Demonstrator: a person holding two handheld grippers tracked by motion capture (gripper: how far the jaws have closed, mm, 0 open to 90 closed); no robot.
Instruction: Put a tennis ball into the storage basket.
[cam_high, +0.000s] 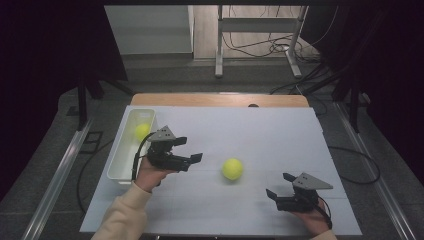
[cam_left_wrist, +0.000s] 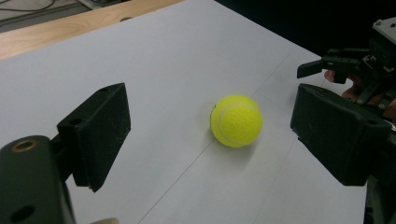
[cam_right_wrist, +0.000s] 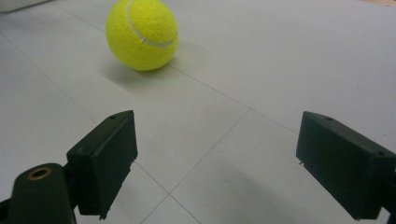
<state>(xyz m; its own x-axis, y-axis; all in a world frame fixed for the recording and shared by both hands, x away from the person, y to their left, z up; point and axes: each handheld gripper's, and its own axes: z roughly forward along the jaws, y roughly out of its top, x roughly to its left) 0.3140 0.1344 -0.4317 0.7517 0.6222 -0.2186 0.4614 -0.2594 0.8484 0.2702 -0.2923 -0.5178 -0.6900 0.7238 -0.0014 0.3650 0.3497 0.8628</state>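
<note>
No text, label, brand, number or sign can be read anywhere in the pictures. The tennis ball (cam_right_wrist: 142, 33) on the white board shows just its curved white seam and no maker's print on the side facing the cameras; the second tennis ball (cam_high: 142, 131) in the white bin (cam_high: 119, 161) at the board's left edge is too small to show any marking. The black jaw pads, the grey three-cornered plates and the bare white board (cam_high: 260, 130) carry no lettering that can be made out.
</note>
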